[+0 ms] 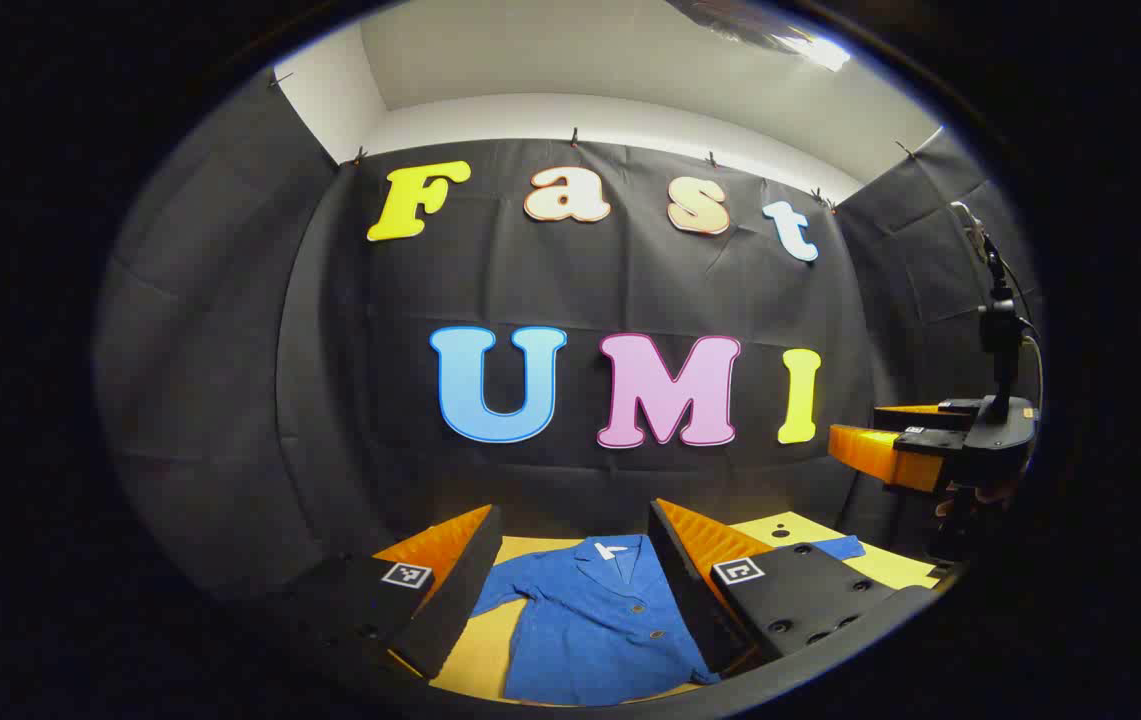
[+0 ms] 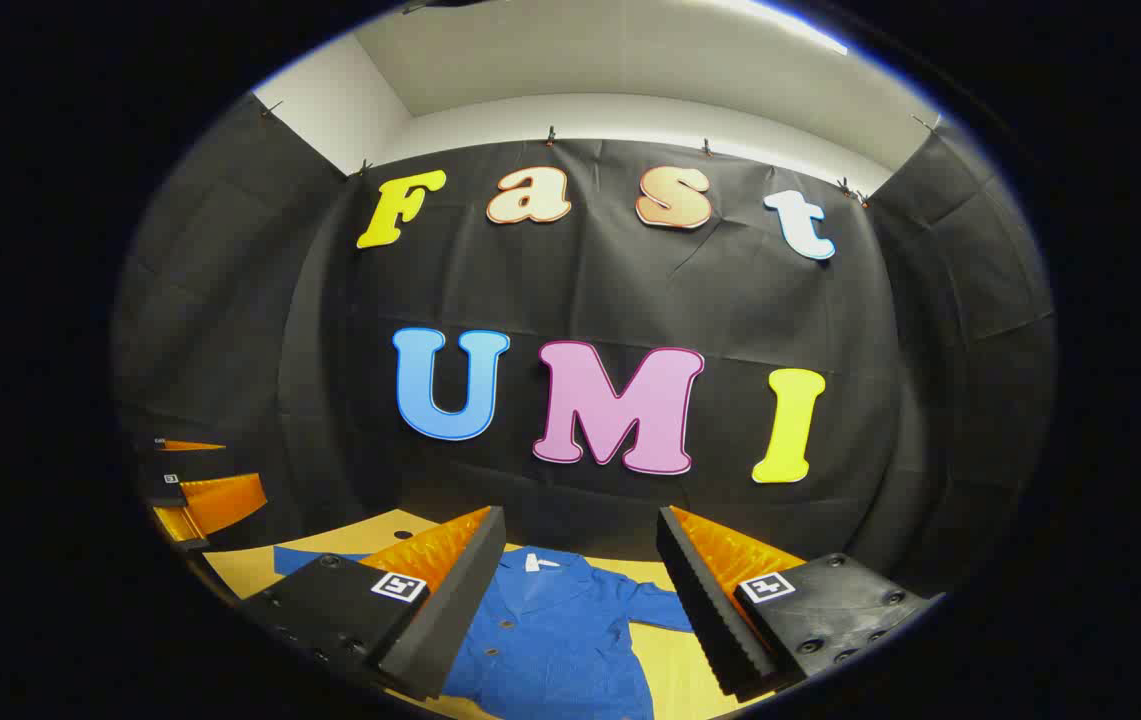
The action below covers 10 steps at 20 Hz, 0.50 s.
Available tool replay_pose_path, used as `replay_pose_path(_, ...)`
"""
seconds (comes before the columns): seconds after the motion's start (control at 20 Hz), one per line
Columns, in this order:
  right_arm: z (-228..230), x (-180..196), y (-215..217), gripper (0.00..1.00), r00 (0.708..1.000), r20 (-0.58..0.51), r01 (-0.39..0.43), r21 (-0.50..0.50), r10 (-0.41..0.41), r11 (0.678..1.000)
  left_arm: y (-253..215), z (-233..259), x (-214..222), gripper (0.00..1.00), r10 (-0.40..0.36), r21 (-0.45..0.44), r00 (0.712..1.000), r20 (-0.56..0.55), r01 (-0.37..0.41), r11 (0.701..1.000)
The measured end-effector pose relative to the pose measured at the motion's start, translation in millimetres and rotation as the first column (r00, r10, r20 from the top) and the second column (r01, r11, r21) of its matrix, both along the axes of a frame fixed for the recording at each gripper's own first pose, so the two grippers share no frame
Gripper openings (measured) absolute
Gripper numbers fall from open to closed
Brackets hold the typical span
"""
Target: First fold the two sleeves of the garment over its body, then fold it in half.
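Observation:
A blue buttoned shirt (image 1: 595, 615) lies flat on the yellow table (image 1: 475, 650), collar toward the back wall, with one sleeve end (image 1: 835, 546) reaching out to the right. My left gripper (image 1: 575, 525) hovers above the shirt, open, nothing between its fingers. In the right gripper view the same blue shirt (image 2: 555, 630) lies below my right gripper (image 2: 580, 530), which is also open and empty; a sleeve (image 2: 315, 560) stretches left. The right gripper (image 1: 855, 440) appears at the right edge of the left gripper view, held high. The left gripper (image 2: 220, 475) is visible at the left of the right gripper view.
The yellow table (image 2: 670, 670) ends at the black cloth wall close behind the shirt's collar. Cloth walls also close in both sides of the booth.

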State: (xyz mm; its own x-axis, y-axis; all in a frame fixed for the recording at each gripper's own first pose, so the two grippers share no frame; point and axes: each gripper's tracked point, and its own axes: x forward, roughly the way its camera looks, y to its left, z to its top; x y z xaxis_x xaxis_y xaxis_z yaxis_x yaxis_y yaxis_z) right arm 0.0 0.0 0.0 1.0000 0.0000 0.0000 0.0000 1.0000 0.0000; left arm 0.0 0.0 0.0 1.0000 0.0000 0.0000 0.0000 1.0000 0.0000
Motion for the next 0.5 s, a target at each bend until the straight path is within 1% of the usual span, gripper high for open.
replay_pose_path(0.1,-4.3,5.2,-5.7,0.97,1.000,-0.010,0.003,0.011,-0.003,1.000,-5.4,2.0,4.4,0.84,-0.005,0.015,1.000,0.004,0.005,1.000)
replay_pose_path(0.15,-5.5,7.7,-8.8,1.00,1.000,-0.012,0.006,0.017,-0.006,1.000,-6.6,1.6,8.0,0.84,-0.001,0.030,1.000,0.004,0.001,1.000)
replay_pose_path(0.2,-4.8,9.4,-12.7,0.97,1.000,-0.011,0.010,0.022,-0.010,1.000,-7.0,2.5,12.0,0.84,0.003,0.045,1.000,0.002,-0.003,0.999)
replay_pose_path(0.25,-4.1,10.5,-15.3,1.00,1.000,-0.009,0.012,0.023,-0.011,1.000,-9.9,1.8,14.7,0.84,0.002,0.049,1.000,0.003,-0.002,0.999)
replay_pose_path(0.3,-3.9,11.5,-16.8,0.97,1.000,-0.006,0.012,0.021,-0.012,1.000,-11.9,3.8,18.2,0.84,0.000,0.039,1.000,0.005,0.000,0.999)
replay_pose_path(0.4,-6.5,14.5,-20.4,0.97,1.000,-0.005,0.010,0.014,-0.010,1.000,-16.4,4.6,23.7,0.84,-0.005,0.001,1.000,0.003,0.005,1.000)
replay_pose_path(0.45,-8.6,15.5,-21.6,1.00,1.000,-0.008,0.009,0.012,-0.009,1.000,-17.0,4.6,25.5,0.84,-0.003,-0.015,1.000,0.002,0.003,1.000)
replay_pose_path(0.5,-11.8,16.1,-22.4,1.00,1.000,-0.013,0.008,0.013,-0.008,1.000,-17.4,4.4,27.6,0.84,0.000,-0.022,1.000,0.000,0.000,1.000)
